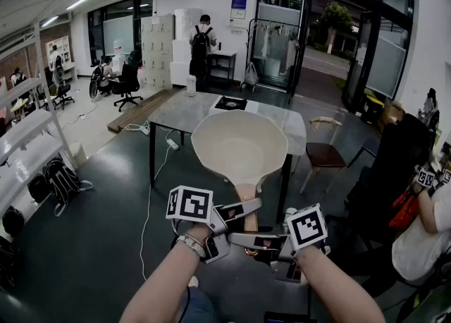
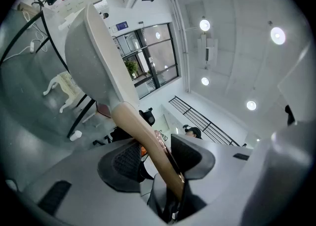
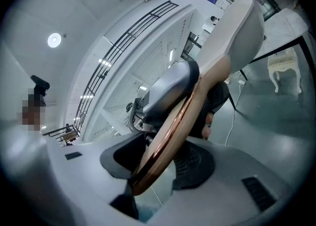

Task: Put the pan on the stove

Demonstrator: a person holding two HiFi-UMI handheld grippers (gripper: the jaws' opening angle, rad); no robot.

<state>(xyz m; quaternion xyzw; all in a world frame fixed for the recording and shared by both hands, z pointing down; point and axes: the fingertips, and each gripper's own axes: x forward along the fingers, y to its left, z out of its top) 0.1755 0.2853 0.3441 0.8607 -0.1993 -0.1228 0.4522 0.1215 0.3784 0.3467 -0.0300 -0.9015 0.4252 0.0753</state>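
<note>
1. Nearest the person, the left gripper (image 1: 238, 210) and the right gripper (image 1: 248, 239) both clamp the pan's handle (image 1: 246, 200) from opposite sides, the right 1 closer to the handle's end; in the left gripper view the dark ribbed pads (image 2: 129, 160) sit against the tan shaft; in the right gripper view the 2 jaws pinch it just above its tip.
2. The handle is a slim, smooth, wood-toned bar, flattened in section, with a shiny copper-coloured band along its edge.
3. The pan (image 1: 239, 147) is held in the air above the dark floor (image 1: 106, 194), short of the table; its long axis runs straight away from the person, handle toward them, bowl ahead, open side up; the bowl is round, deep and matt cream inside and out.
4. Beyond it stands the table (image 1: 176, 113), a pale marble-patterned top on black legs; the stove (image 1: 231, 104), a flat black square on a white base, lies on its far part, well apart from the pan; a white chair (image 1: 325, 151) with a dark seat stands to the table's right.
</note>
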